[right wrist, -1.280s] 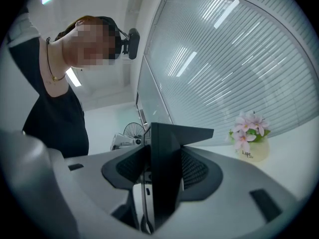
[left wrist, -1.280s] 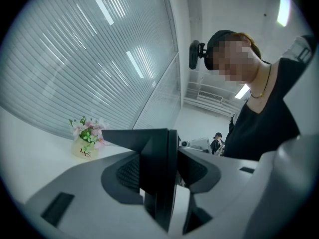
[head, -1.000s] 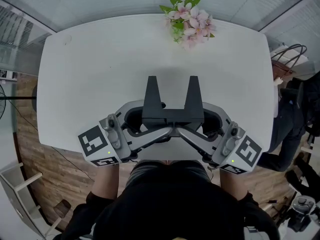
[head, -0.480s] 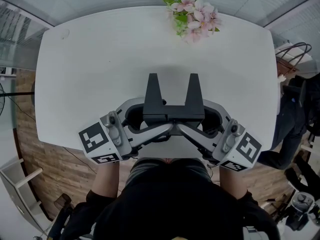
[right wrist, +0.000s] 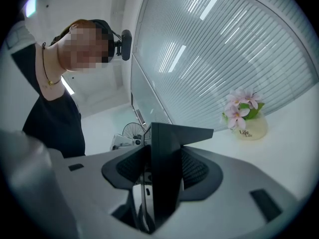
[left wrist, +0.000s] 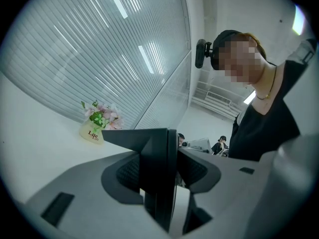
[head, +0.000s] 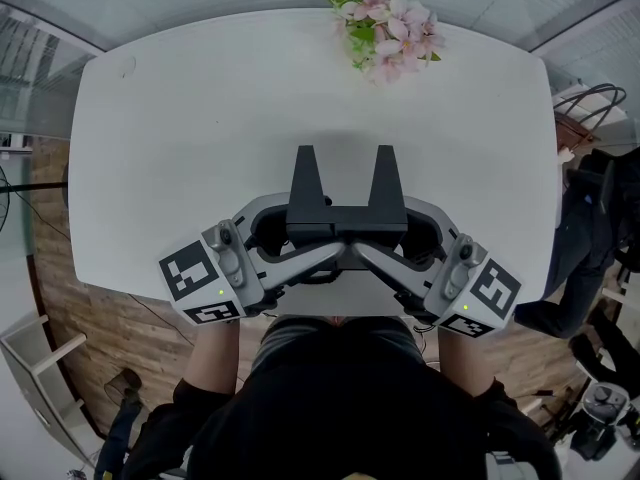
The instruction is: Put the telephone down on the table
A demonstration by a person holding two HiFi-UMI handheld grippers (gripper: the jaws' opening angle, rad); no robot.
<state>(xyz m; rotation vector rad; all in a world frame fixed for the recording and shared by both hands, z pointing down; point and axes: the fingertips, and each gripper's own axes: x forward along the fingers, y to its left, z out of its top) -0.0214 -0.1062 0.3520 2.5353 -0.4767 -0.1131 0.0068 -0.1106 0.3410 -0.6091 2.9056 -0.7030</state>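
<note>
1. The jaws of my left gripper are clamped on the left end of the black telephone, pads pressed to both faces.
2. The telephone hangs between both grippers over the near middle of the white table, its two wedge-shaped uprights pointing away from me. I cannot tell whether its base touches.
3. My right gripper has its jaws clamped on the right end likewise.
4. A pot of pink flowers stands at the table's far edge, well apart.
</note>
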